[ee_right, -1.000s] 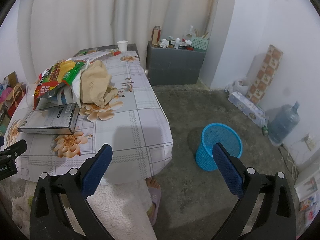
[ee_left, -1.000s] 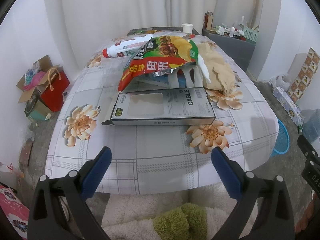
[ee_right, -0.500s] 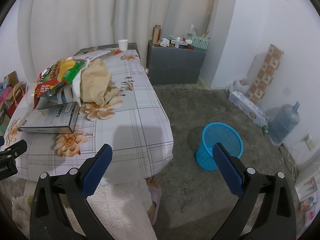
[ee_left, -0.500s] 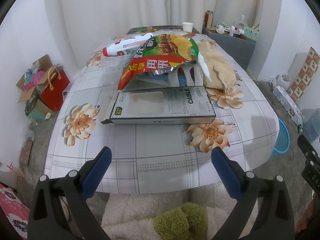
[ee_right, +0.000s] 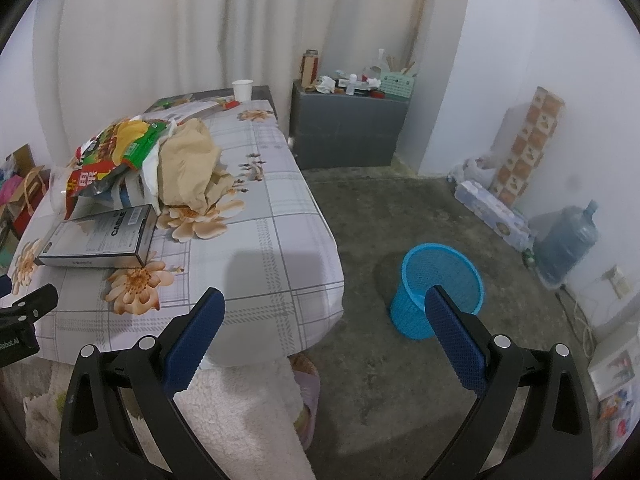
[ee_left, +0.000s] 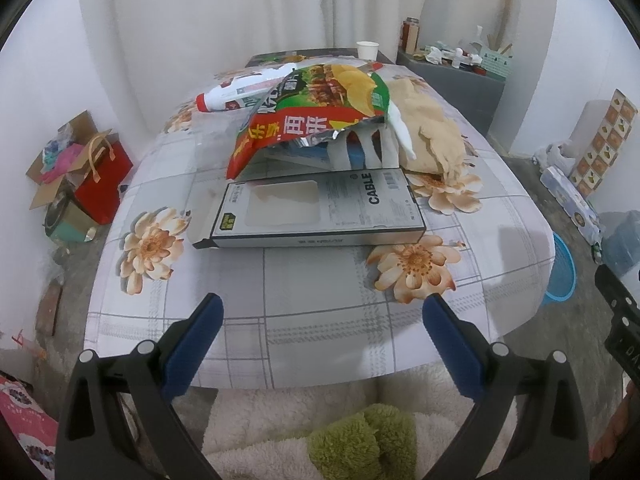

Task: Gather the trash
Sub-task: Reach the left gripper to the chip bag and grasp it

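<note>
Left tongs [ee_left: 320,320]: hovering spread wide over the near edge of the table [ee_left: 320,292] — gripping nothing.
Right tongs [ee_right: 324,316]: hanging spread too, empty, off the table's corner above the floor.
Trash: lying heaped mid-table — a flat box [ee_left: 316,210] nearest, a chip bag [ee_left: 316,116] leaning over it, a bottle [ee_left: 240,90] behind, crumpled brown paper [ee_left: 432,136] beside them.
Basket [ee_right: 438,288]: standing on the concrete floor, well apart from the table.
</note>
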Action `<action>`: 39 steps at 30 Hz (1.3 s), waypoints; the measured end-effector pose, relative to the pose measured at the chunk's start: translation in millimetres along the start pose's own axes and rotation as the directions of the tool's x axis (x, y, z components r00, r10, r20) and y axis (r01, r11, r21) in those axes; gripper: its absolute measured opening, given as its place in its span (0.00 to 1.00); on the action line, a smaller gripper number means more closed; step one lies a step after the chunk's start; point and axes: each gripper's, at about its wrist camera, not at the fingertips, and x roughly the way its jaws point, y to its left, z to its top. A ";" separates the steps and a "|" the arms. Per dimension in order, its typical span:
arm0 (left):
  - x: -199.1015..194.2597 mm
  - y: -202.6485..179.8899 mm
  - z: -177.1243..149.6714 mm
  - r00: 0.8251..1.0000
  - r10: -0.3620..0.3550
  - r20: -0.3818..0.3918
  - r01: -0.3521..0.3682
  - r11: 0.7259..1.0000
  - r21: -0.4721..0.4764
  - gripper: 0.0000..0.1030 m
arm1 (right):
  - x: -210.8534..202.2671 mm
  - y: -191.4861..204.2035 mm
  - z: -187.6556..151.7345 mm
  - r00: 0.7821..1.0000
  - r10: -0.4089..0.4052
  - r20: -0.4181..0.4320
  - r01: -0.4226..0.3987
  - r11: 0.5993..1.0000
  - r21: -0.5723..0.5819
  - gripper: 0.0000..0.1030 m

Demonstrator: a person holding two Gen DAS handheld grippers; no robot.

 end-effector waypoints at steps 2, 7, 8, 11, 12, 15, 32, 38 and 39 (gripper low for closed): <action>0.8 1.4 2.2 1.000 -0.004 0.007 0.004 1.000 -0.001 0.95 | -0.4 0.9 0.1 1.000 -0.005 0.004 0.005 1.000 0.005 0.93; 6.0 12.7 18.6 0.999 0.023 0.032 -0.022 0.999 -0.027 0.95 | 0.1 -5.1 11.8 1.000 -0.009 0.018 0.009 1.000 0.011 0.93; 7.8 16.5 23.1 0.999 0.032 0.034 -0.031 0.999 -0.031 0.95 | -0.1 -4.7 14.4 1.000 -0.010 0.022 0.010 1.000 0.011 0.93; 14.4 31.7 33.2 0.997 0.060 0.041 -0.058 0.997 -0.057 0.95 | 6.6 -1.8 25.7 0.999 0.006 0.042 -0.006 1.000 0.014 0.93; 16.2 38.7 37.1 0.997 0.062 0.040 -0.060 0.996 -0.067 0.95 | 8.8 0.0 27.2 0.999 0.011 0.043 -0.011 1.000 0.014 0.93; 19.8 57.9 47.7 0.997 0.053 0.050 -0.049 0.996 -0.073 0.95 | 21.2 7.8 37.6 0.997 0.058 0.058 -0.059 0.998 0.015 0.93; 16.3 65.3 86.0 0.910 -0.104 0.400 -0.004 0.965 0.260 0.95 | 61.9 77.2 84.4 0.953 0.299 0.040 -0.292 0.948 -0.129 0.93; 50.9 33.2 92.1 0.923 -0.009 0.385 -0.188 0.862 0.470 0.86 | 66.3 91.3 90.1 0.951 0.308 0.029 -0.299 0.938 -0.176 0.93; 58.3 29.0 92.1 0.926 0.005 0.378 -0.209 0.839 0.502 0.82 | 67.6 92.4 91.1 0.950 0.310 0.028 -0.301 0.937 -0.179 0.93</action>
